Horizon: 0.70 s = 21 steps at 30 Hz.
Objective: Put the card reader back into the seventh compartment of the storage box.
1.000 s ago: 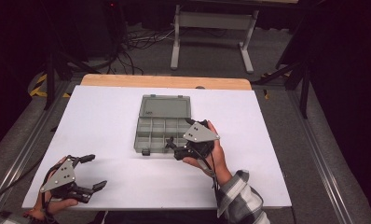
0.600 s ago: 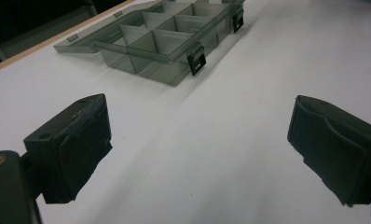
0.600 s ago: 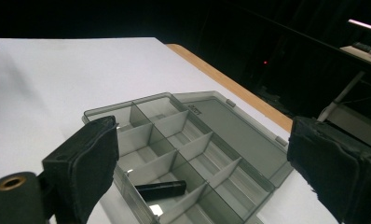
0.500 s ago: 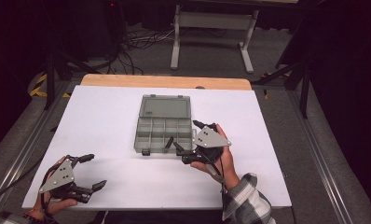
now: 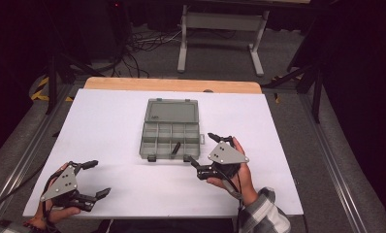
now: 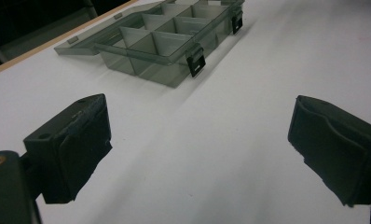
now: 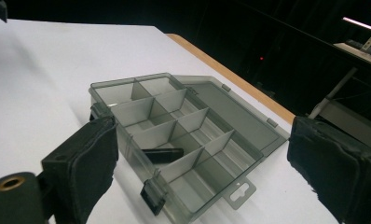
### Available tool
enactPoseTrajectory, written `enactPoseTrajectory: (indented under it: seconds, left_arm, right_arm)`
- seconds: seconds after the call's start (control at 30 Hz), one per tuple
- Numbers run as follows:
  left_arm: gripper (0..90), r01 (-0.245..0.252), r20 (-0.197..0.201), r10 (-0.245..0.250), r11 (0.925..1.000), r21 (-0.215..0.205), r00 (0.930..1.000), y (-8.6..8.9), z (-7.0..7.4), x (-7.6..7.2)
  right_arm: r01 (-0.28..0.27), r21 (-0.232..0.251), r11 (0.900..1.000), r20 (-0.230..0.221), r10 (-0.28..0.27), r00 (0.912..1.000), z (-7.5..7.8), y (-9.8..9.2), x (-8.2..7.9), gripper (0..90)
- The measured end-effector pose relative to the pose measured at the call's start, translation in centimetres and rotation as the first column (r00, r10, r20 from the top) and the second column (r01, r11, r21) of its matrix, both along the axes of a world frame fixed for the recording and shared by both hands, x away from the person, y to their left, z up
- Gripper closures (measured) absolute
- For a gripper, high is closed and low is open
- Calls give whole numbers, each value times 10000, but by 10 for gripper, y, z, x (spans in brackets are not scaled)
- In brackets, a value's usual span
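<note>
A smoky grey compartment box (image 5: 158, 137) lies in the middle of the white table (image 5: 108, 121), its lid (image 5: 171, 110) folded open toward the far side. A small black piece (image 5: 175, 147) rests in one of the front compartments; the same black piece (image 7: 162, 155) lies in the box (image 7: 211, 175) in the right gripper view. My right gripper (image 5: 200, 148) sits just right of the box's front right corner, open and empty, and the right gripper (image 7: 202, 140) faces the box. My left gripper (image 5: 98, 178) rests open near the front left corner of the table, and the left gripper (image 6: 197, 154) looks toward the box (image 6: 151, 70) farther off.
Two black latches (image 5: 151, 158) hang on the box's front wall. A wooden strip (image 5: 171, 85) edges the table's far side. Beyond it stand a metal frame (image 5: 220, 29) and cables on the floor.
My right gripper has drawn back from the box, moving right and toward the near edge, with its jaws still apart. The left gripper has stayed where it was.
</note>
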<state>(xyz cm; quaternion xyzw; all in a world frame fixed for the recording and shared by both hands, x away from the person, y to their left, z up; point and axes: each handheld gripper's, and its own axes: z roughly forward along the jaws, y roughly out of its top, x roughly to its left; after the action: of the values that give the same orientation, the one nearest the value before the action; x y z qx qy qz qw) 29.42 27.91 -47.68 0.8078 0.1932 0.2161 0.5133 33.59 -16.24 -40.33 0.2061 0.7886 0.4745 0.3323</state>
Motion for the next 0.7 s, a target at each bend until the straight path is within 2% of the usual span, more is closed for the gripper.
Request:
enactPoseTrajectory:
  seconds: [0.1,0.23,0.37,0.7]
  left_arm:
    - [65,-12,-17,12,10000,-7,10000,0,0,0]
    - [66,-15,-5,15,10000,-2,10000,0,0,-1]
    - [65,2,-20,-2,10000,-21,10000,1,0,0]
    - [65,1,-41,-1,10000,25,10000,-1,-1,0]
  right_arm:
    - [-10,148,9999,206,7,9998,-1,-6,-7,108]
    - [-22,208,9998,181,18,9998,-3,-10,-13,108]
    - [8,44,10000,205,-9,9998,-6,-13,-19,108]
    - [270,-121,9996,-135,-272,9995,-17,-27,-25,107]
